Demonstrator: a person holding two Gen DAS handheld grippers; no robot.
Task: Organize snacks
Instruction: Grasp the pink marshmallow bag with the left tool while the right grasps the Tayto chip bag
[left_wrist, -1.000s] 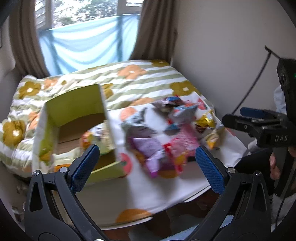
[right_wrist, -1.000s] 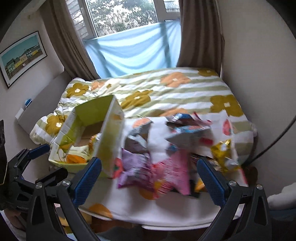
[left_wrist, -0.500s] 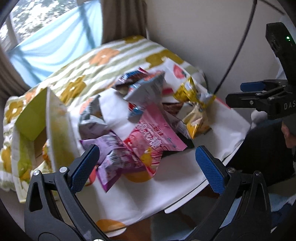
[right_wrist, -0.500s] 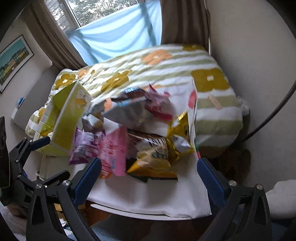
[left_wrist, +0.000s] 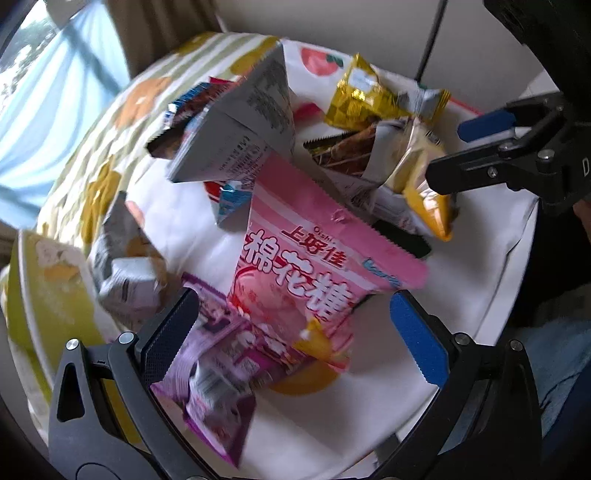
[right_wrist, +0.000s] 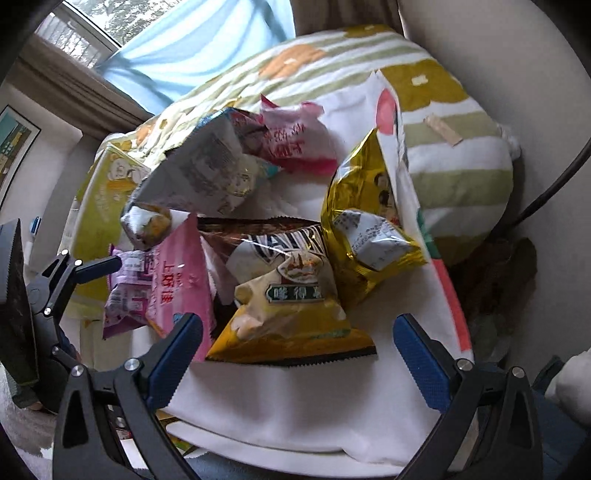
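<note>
A heap of snack bags lies on a white fruit-print cloth (left_wrist: 476, 258). My left gripper (left_wrist: 291, 339) hangs open just above a pink marshmallow bag (left_wrist: 310, 266), with a purple bag (left_wrist: 218, 373) under its left finger. A silver-grey bag (left_wrist: 240, 133) and a gold foil bag (left_wrist: 362, 99) lie farther back. My right gripper (right_wrist: 299, 365) stands open over a yellow chip bag (right_wrist: 291, 317); beside it are the gold foil bag (right_wrist: 365, 229) and the pink bag (right_wrist: 177, 284). The yellow-green box (right_wrist: 99, 206) sits at the left. Nothing is held.
A flower-patterned quilt (right_wrist: 454, 147) covers the bed behind the cloth. A wall with a black cable (right_wrist: 554, 181) runs along the right. A window with a blue cover (right_wrist: 199, 40) is at the back. The cloth's near edge (right_wrist: 295, 439) overhangs the table.
Both grippers have moved forward and down toward the snack heap. The bags now fill the views, and the box has slid to the left edge. Both stay open.
</note>
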